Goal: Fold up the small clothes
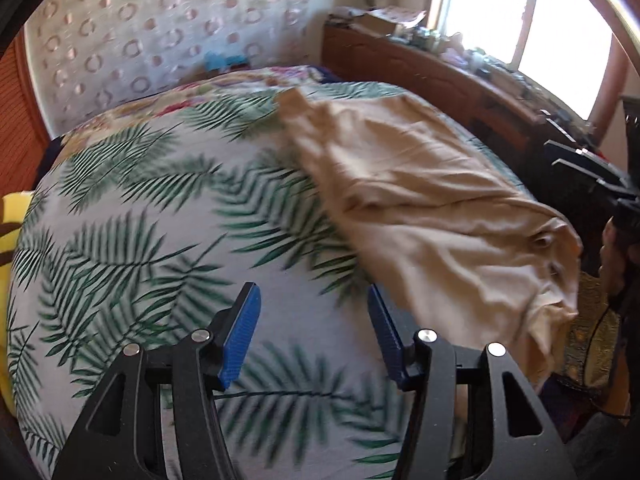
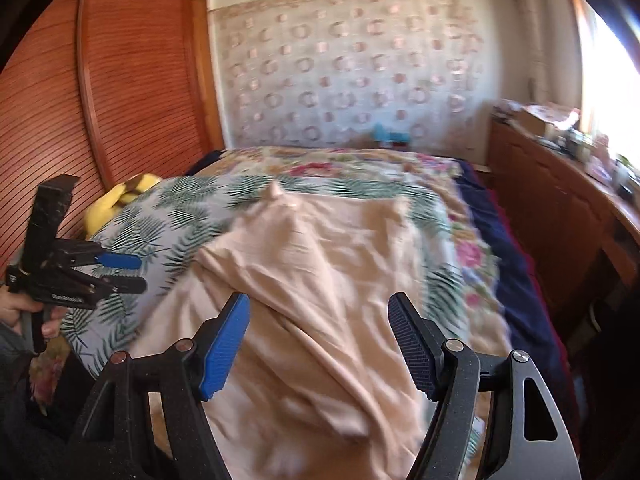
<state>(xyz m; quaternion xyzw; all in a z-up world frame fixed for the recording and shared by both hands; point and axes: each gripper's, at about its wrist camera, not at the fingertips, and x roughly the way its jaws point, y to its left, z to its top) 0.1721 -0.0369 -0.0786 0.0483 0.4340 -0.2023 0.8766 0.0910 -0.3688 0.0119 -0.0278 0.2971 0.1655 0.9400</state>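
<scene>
- One beige garment (image 2: 320, 280), rumpled, partly doubled over itself, lying on the palm-leaf sheet (image 1: 160, 208) toward the bed's right edge and near end; a bit of it hangs over the near right corner in the left wrist view.
- One garment only. Two grippers. One bed.
- Left gripper (image 1: 314, 336): jaws apart at a middling width, nothing between them, only bare sheet under the blue pads. Garment lies just beside its right finger, not touching as far as I can tell.
- Right gripper (image 2: 320, 344): jaws wide, nothing clamped. Garment lies directly below and ahead of it, filling the gap between the fingers; contact cannot be judged.
- Right wrist view only: left gripper seen from the side at the bed's left near edge, held by a hand (image 2: 24, 312); slatted wooden door (image 2: 120, 80); yellow cushion (image 2: 116, 200) at the bed's left edge; floral cover (image 2: 360, 160) at the far end.
- Left wrist view only: bright window (image 1: 520, 8), cluttered wooden sideboard (image 1: 460, 76) along the right side, and the right gripper as a dark shape at the right border.
- Both views blurred.
</scene>
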